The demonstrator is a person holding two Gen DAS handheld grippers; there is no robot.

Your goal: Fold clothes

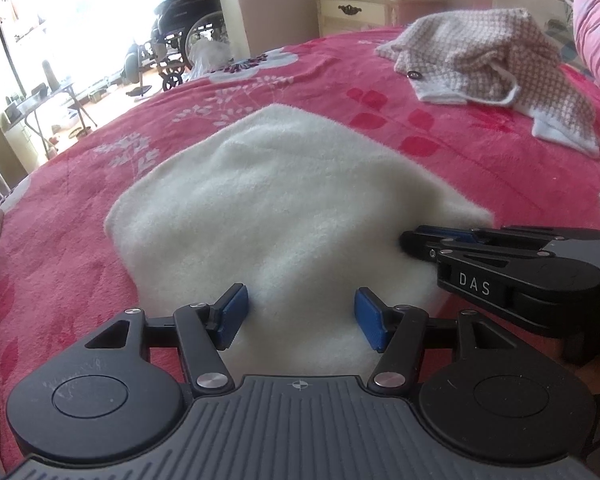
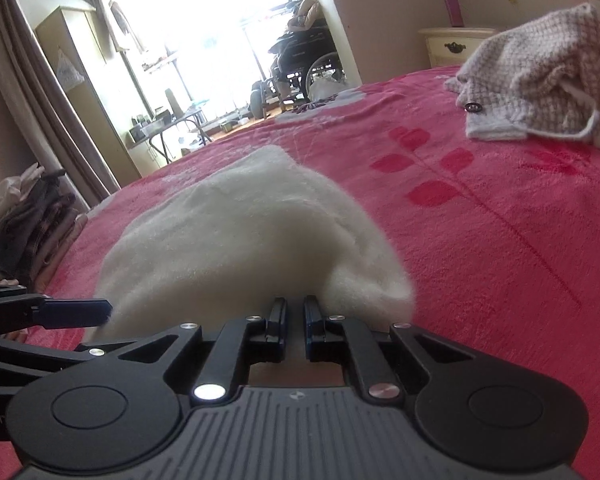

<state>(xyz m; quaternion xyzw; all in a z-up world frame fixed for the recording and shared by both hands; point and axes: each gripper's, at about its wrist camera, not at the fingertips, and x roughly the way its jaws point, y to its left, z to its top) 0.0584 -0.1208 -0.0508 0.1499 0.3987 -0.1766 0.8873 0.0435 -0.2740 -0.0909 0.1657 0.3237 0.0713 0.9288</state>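
Bedspread [image 1: 380, 184], pink with a flower print, covers the bed. White fleece garment [image 1: 284, 200] lies on it near the front edge, flattened into a rough square, one corner pointing toward the far side.

Left tongs [image 1: 296, 314] hover over the near edge of the white fleece garment, blue pads [image 1: 232, 314] spread apart, fleece visible between them but neither pad pressing on it.

Right tongs [image 2: 295, 316] come in low at the garment's right-hand corner, pressed nearly together, the fleece edge bunched right at the tips and seemingly pinched. In the left wrist view they lie level just beside the left tongs.

Checked knit garment [image 1: 496, 68], pink and white with a dark button, lies crumpled well apart toward the far right. Wheelchair [image 1: 188, 28] stands by the bright window; cream nightstand [image 1: 356, 10] behind the bed.
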